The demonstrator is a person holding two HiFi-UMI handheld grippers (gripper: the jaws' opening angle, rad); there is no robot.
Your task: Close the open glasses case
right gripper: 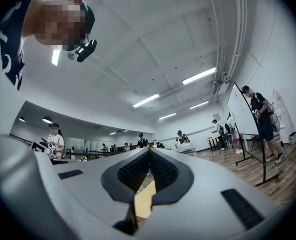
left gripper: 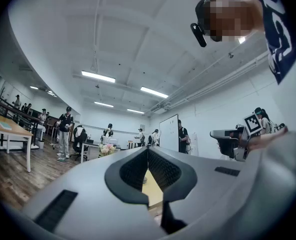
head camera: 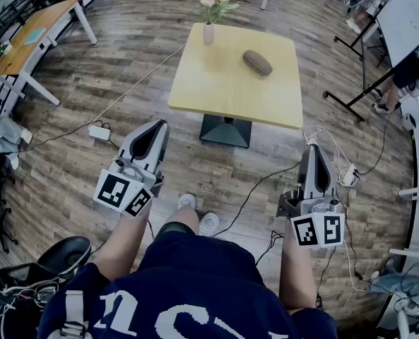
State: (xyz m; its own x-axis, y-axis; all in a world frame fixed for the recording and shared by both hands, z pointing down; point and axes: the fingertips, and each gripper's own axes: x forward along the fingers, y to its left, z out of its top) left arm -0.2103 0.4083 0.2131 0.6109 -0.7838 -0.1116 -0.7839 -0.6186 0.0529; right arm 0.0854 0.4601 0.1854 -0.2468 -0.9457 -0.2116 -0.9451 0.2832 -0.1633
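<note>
twice shows jaws pressed together on nothing, left gripper (head camera: 155, 127) and right gripper (head camera: 312, 149) well short of the glasses case (head camera: 257, 62) on the yellow table (head camera: 216, 87); seems the approach step, calls next for stepping closer.

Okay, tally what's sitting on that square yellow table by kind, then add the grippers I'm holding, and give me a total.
glasses case: 1
vase of flowers: 1
grippers: 2 (left gripper, right gripper)
Total: 4
</note>
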